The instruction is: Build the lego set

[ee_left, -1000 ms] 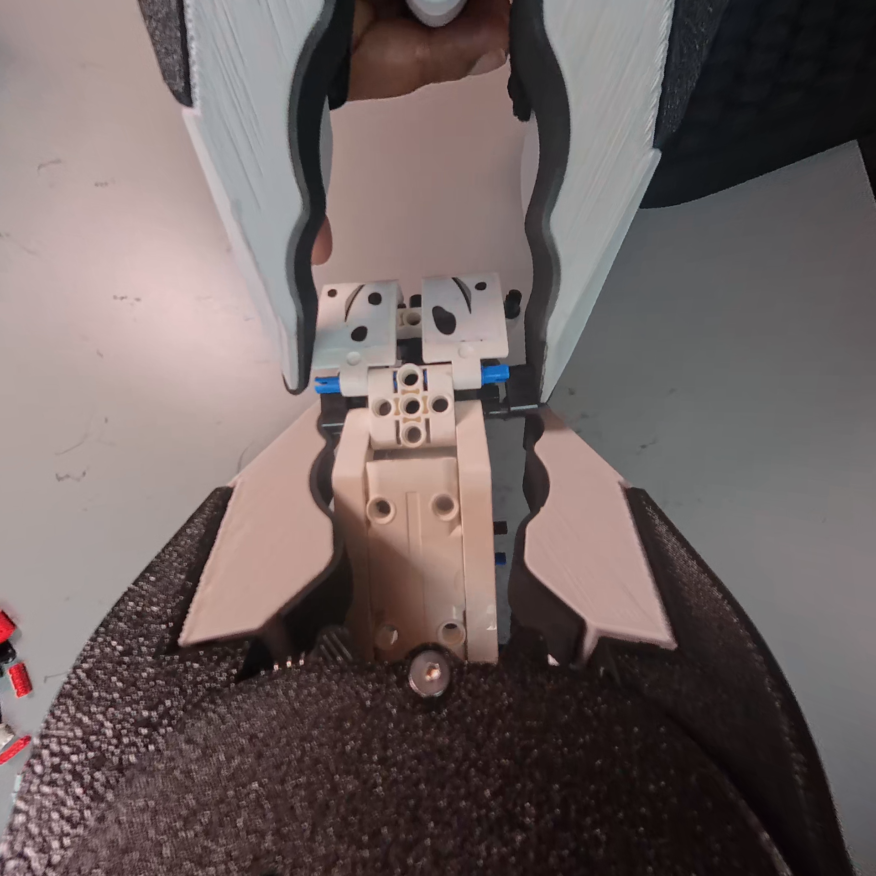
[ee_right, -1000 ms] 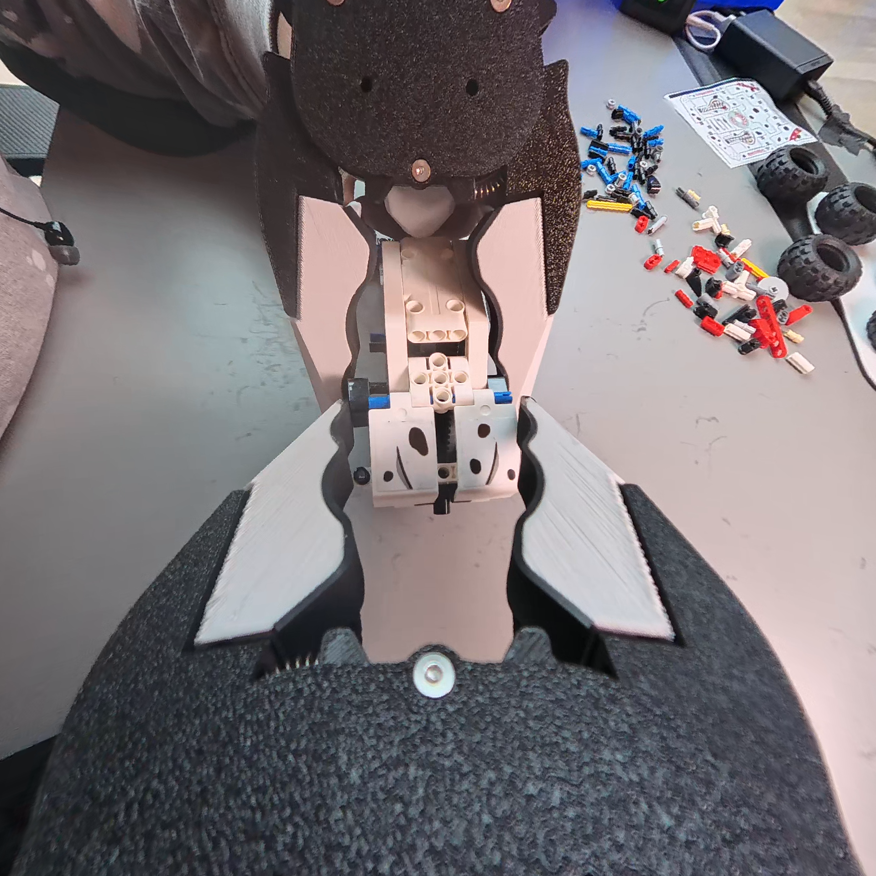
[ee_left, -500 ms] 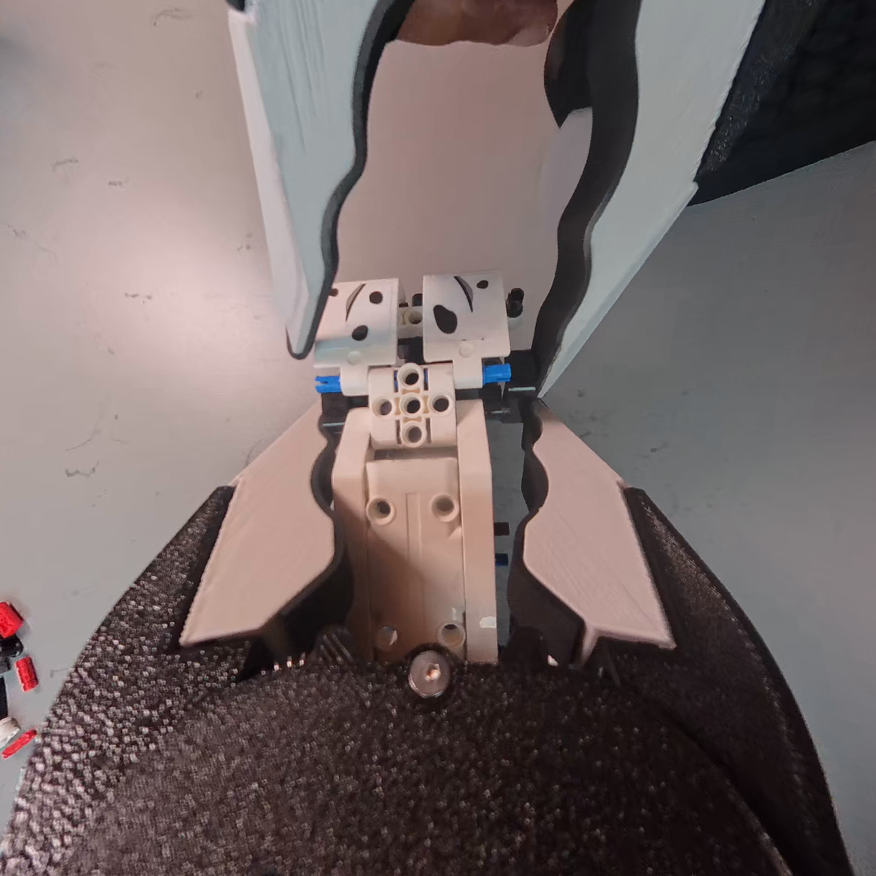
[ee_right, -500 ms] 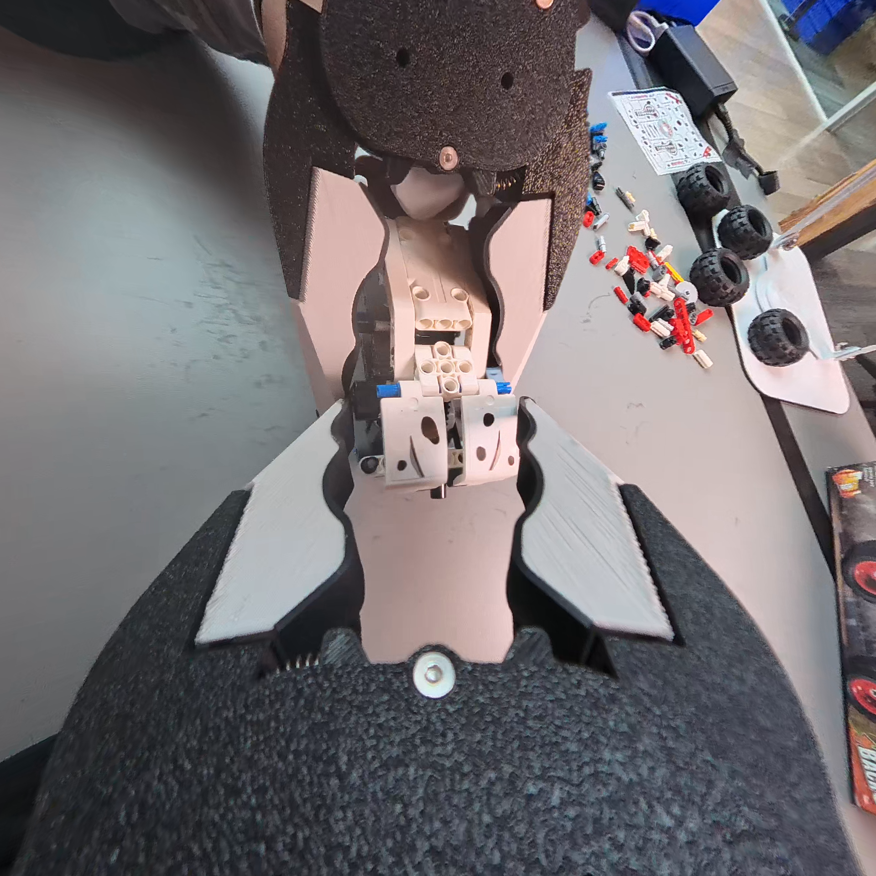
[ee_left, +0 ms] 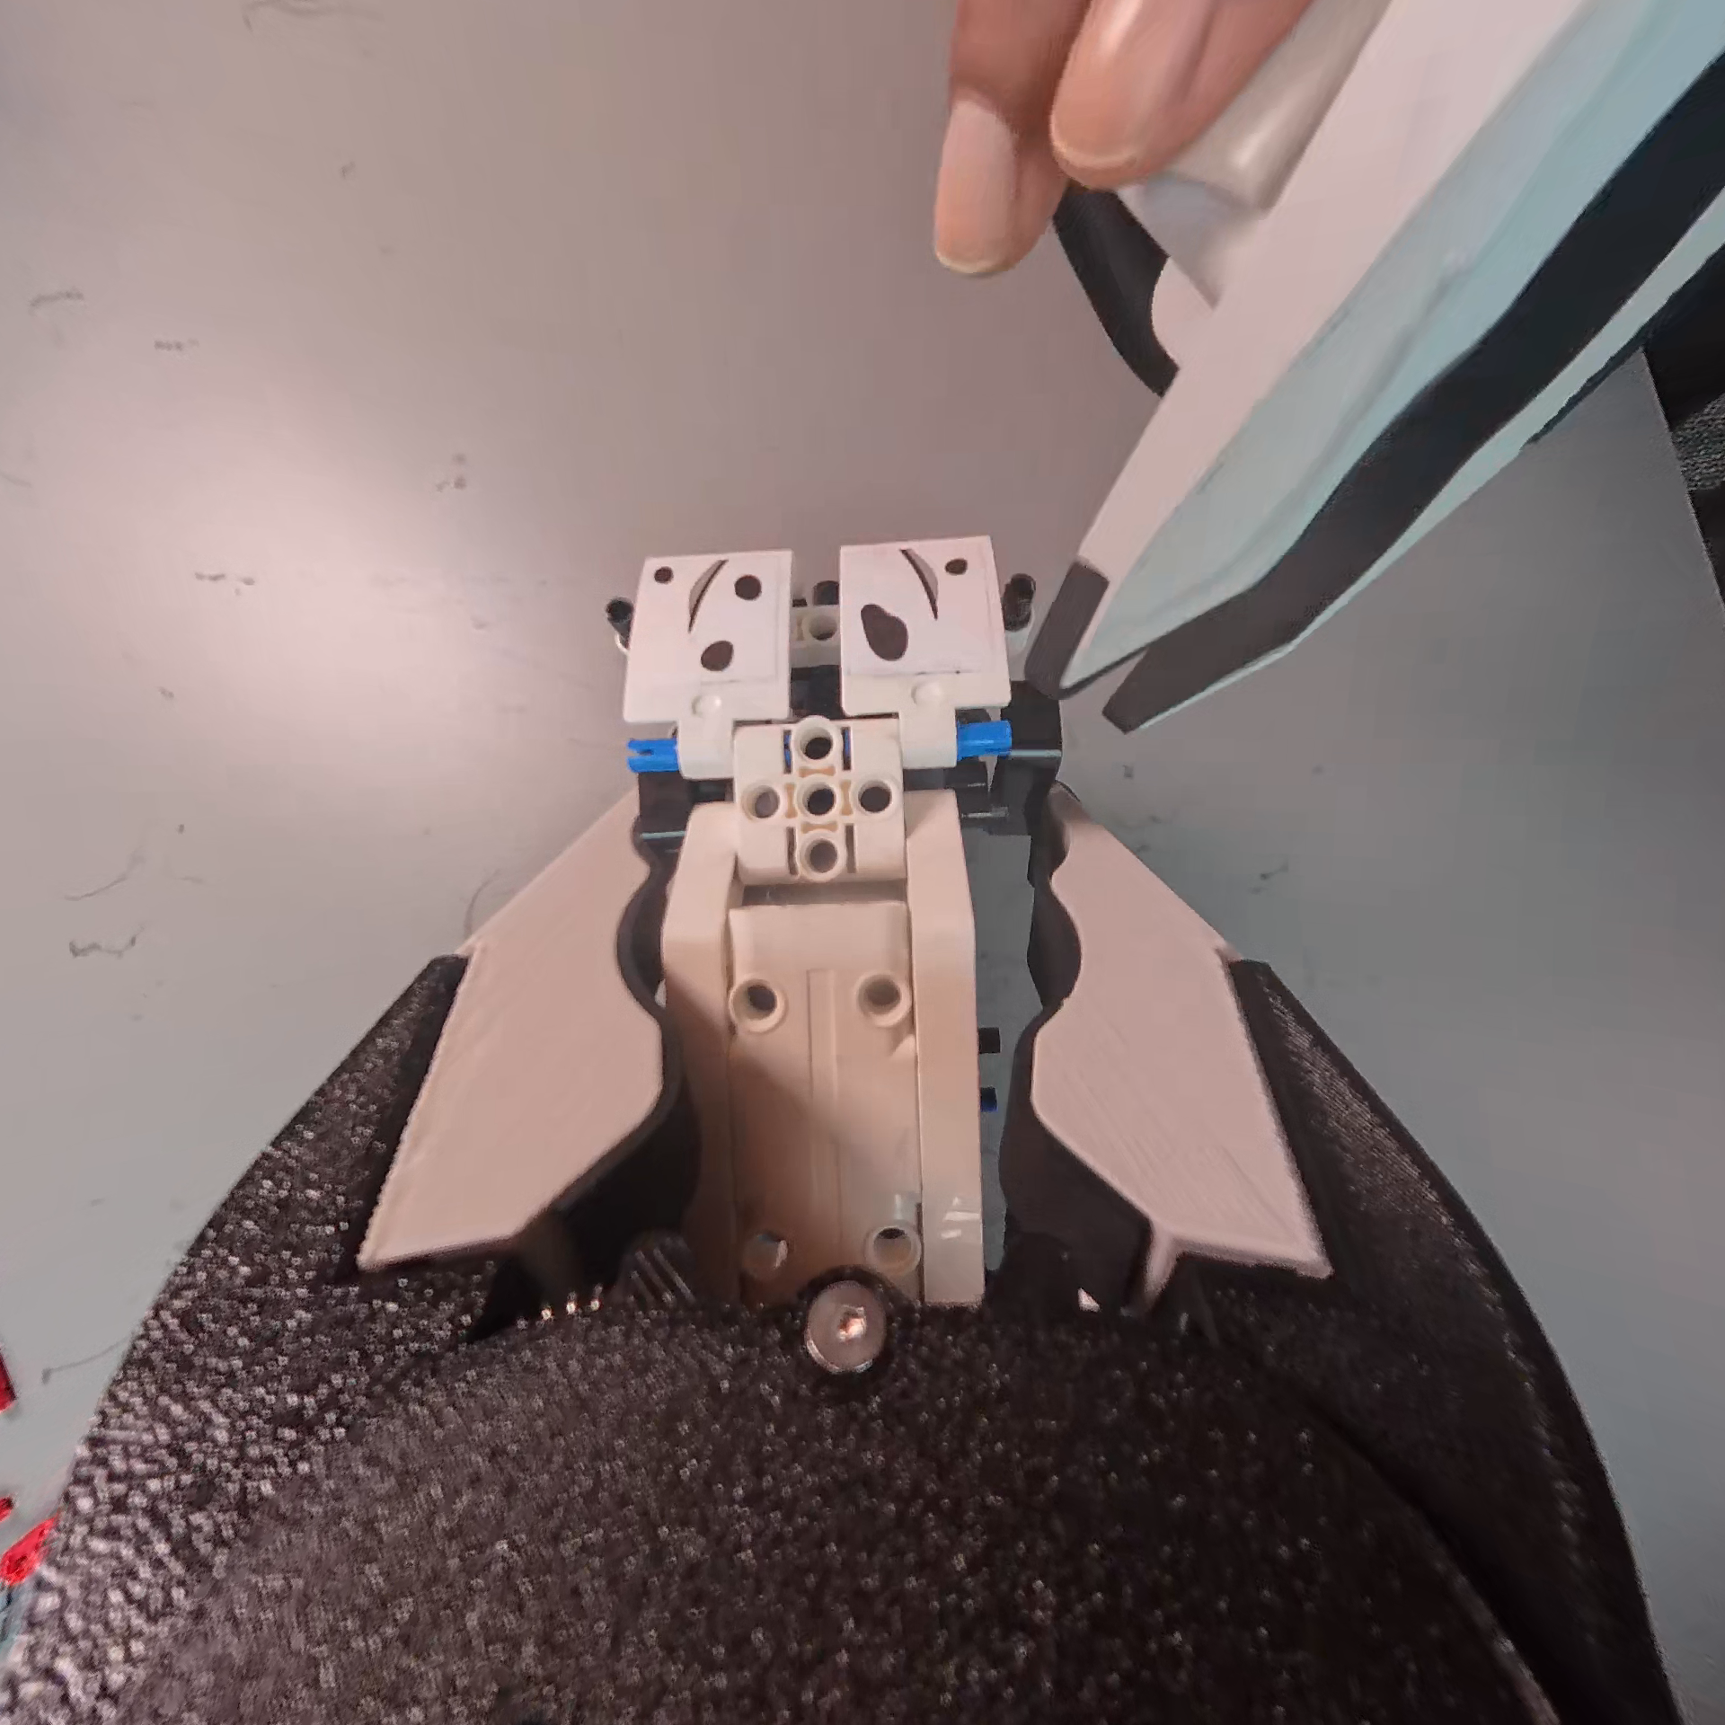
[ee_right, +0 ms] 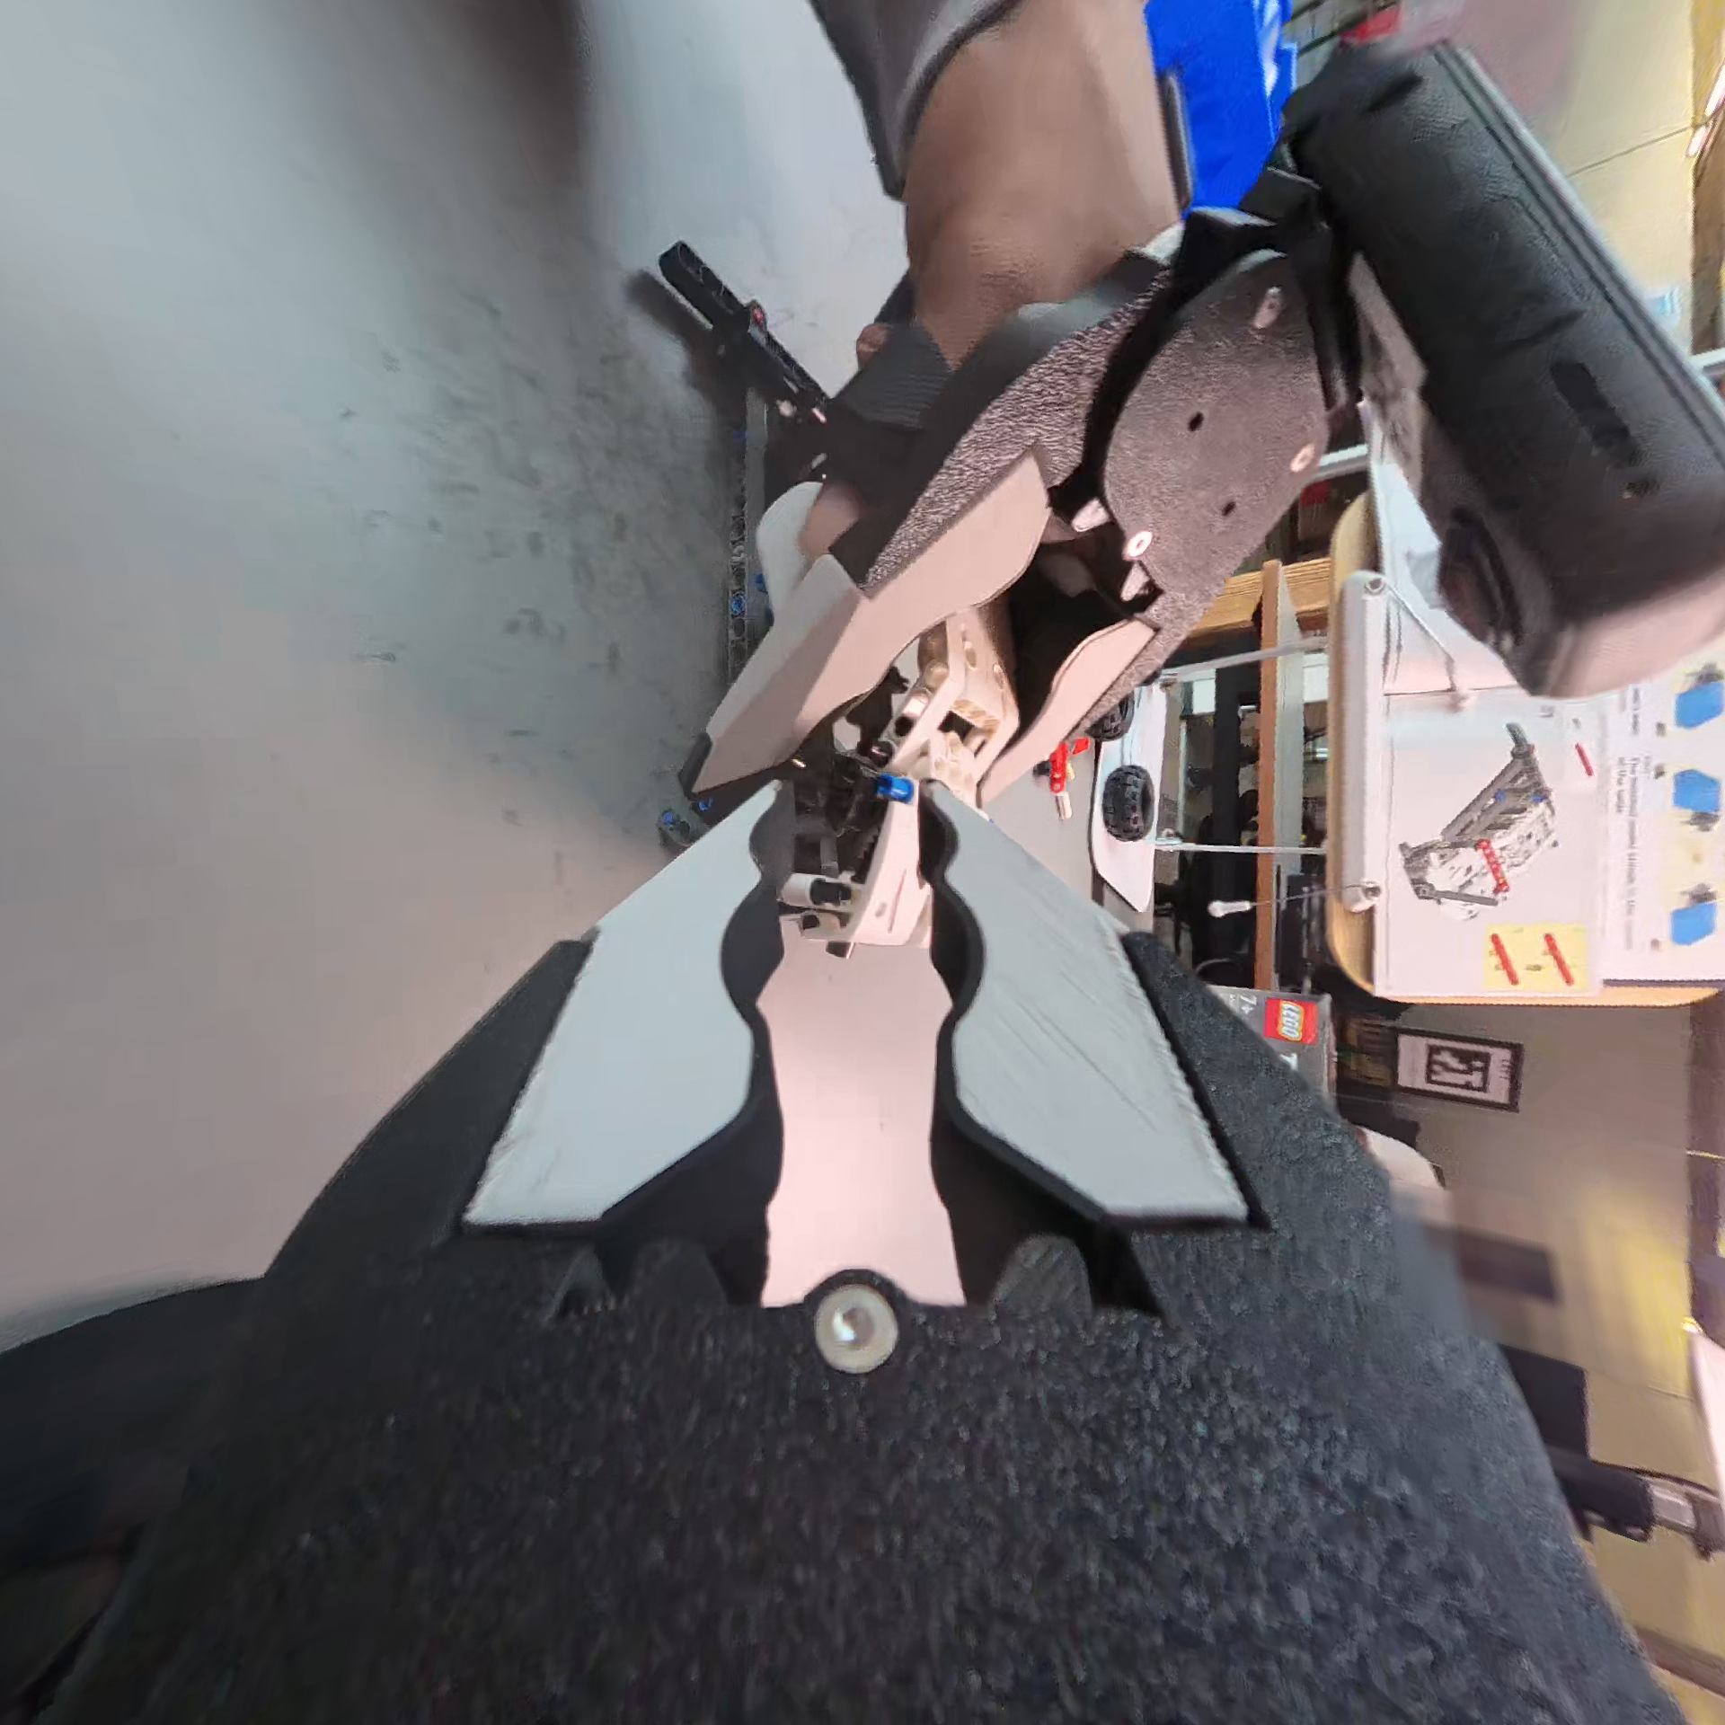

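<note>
The left claw clenches the white-and-tan spotted brick assembly – the right claw, spread open beside it, could knock its panels loose.

At nine o'clock, red pieces were cut by the frame edge. The right hand-held gripper was blurred and cropped, its grip perhaps released.

Bare table lies open left of the model; on its right, the right gripper sits just beside it, with fingers above, blocking that side.
</note>
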